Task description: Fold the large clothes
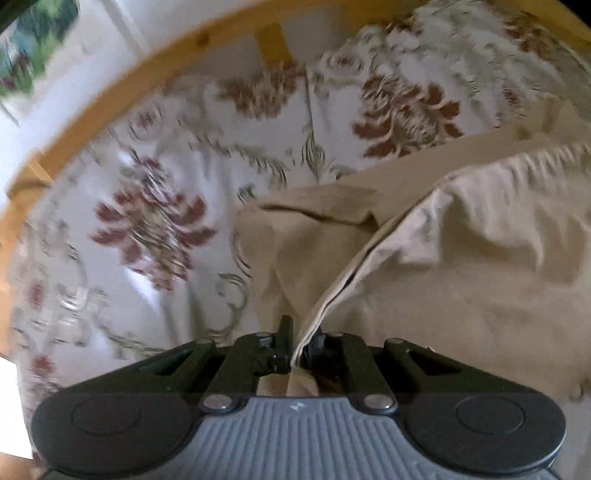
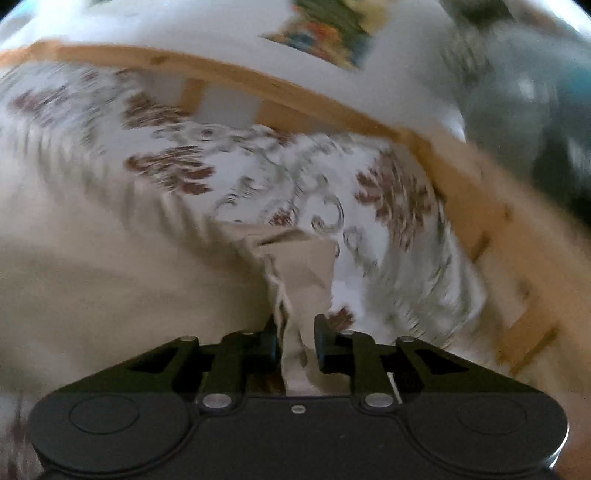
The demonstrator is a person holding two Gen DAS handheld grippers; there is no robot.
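Observation:
A large beige garment [image 1: 461, 258] lies on a bed with a floral cover [image 1: 155, 221]. My left gripper [image 1: 300, 338] is shut on a folded edge of the garment, which runs up and to the right from the fingers. In the right wrist view the same beige garment [image 2: 110, 277] fills the left side. My right gripper [image 2: 295, 328] is shut on another edge of the garment, with cloth bunched between the fingers. Both views are blurred by motion.
A wooden bed frame [image 1: 155, 62] curves round the far side of the bed, also in the right wrist view [image 2: 461, 184]. White wall behind it carries a picture [image 2: 332, 33]. Two floral pillows [image 1: 406, 99] lie at the head.

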